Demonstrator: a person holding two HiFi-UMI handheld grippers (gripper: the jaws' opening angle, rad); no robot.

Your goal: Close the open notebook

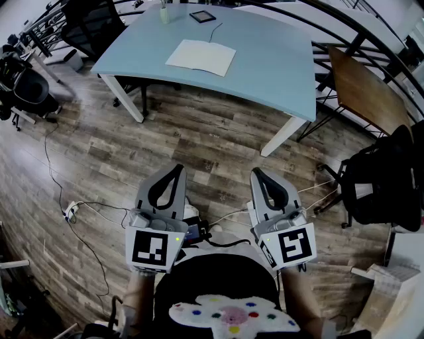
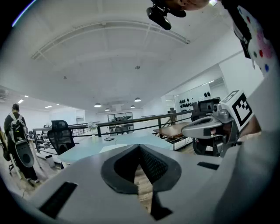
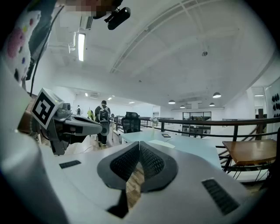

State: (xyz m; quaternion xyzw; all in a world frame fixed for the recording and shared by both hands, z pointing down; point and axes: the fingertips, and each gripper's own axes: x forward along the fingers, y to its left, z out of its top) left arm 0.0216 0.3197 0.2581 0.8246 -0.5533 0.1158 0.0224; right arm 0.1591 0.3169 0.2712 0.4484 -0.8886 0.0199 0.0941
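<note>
- Left gripper (image 1: pixel 172 171): jaws shut tip to tip, nothing between them; I hold it low before me, over the wood floor (image 1: pixel 205 142).
- Right gripper (image 1: pixel 260 173): beside the left one, jaws likewise closed and empty.
- Notebook (image 1: pixel 201 57): lies open and flat, well ahead of both grippers, nearer the left one's line.
- Table (image 1: pixel 278 73): pale blue, bears the notebook; its near edge is well ahead of my jaws.
- Tablet (image 1: pixel 202 16): beyond the notebook, farther from my grippers.
</note>
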